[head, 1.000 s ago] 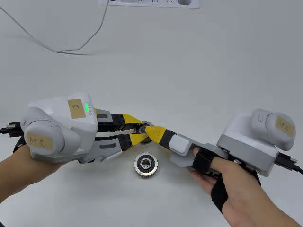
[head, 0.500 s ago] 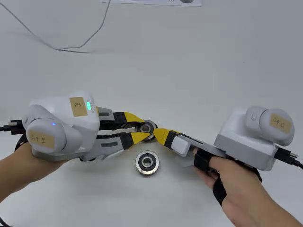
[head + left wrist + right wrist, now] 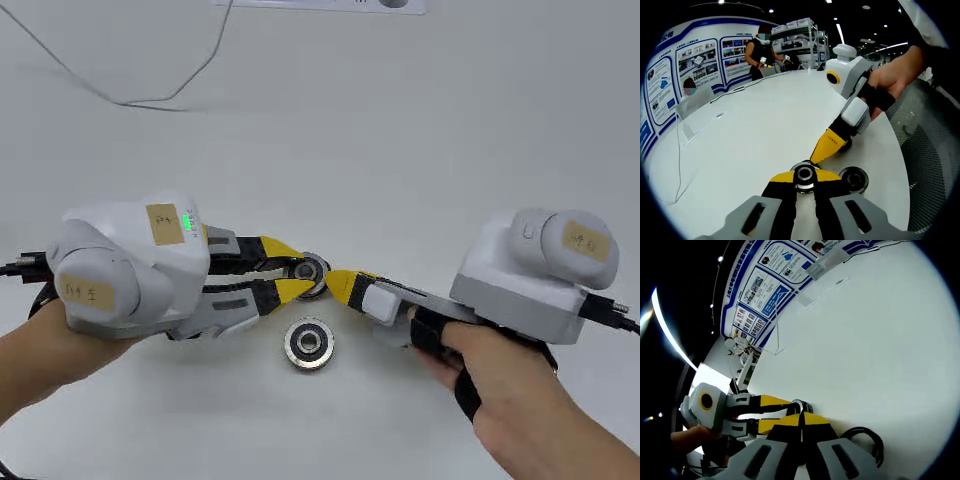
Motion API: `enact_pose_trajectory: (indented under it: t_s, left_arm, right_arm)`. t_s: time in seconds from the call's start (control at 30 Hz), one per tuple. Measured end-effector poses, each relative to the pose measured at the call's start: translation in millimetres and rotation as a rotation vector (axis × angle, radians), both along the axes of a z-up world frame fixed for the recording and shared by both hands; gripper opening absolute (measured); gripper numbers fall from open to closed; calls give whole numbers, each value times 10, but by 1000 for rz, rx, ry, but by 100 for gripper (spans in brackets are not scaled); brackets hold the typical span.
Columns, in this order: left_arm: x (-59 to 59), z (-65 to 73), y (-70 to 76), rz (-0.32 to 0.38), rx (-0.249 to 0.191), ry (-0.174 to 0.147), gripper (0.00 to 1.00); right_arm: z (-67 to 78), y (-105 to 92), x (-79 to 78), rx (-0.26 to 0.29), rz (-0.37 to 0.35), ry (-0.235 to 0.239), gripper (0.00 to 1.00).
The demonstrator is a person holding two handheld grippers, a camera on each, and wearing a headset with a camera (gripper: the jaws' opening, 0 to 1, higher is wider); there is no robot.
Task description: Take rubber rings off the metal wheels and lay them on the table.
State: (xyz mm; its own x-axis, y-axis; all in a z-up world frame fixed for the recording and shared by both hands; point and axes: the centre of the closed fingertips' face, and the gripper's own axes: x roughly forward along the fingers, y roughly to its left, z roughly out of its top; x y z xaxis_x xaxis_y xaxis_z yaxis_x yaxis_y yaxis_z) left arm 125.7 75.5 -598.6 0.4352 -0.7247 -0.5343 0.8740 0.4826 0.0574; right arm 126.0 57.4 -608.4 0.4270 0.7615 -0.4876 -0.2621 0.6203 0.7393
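Since a moment ago our right tongs [image 3: 342, 284] have slid back a little. Their yellow tips [image 3: 826, 146] are pressed together beside the small round metal wheel [image 3: 311, 270], which our left tongs [image 3: 289, 273] squeeze tight. Nearby a second wheel [image 3: 308, 343], with a black rubber ring [image 3: 289, 344] round it, lies flat on the white table [image 3: 400, 150].

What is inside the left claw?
A small metal wheel, pinched by the yellow tips of the left claw. The tips cover parts of its edge, so what goes around it there cannot be seen.
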Motion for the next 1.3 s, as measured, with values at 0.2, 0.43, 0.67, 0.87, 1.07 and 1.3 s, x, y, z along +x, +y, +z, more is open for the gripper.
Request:
enact_pose_trajectory:
  t_s: [0.2, 0.43, 0.67, 0.87, 1.07, 1.3]
  left_arm:
    - [4, 0, 2, 1, 0, 0, 12]
    - [3, 6, -1, 2, 0, 0, 12]
    - [1, 4, 6, 3, 0, 0, 12]
    - [-4, 3, 9, 1, -2, 1, 12]
    - [-7, 3, 9, 1, -2, 1, 12]
    - [0, -3, 14, 0, -2, 1, 12]
  right_arm:
    - [5, 1, -6, 27, -28, 42, 0]
    - [34, 16, -24, 74, -45, 68, 0]
    - [51, 32, -35, 81, -31, 52, 0]
    - [60, 42, -39, 76, -14, 37, 0]
    - [83, 60, -46, 75, 10, 20, 0]
    - [101, 79, -48, 70, 30, 9, 0]
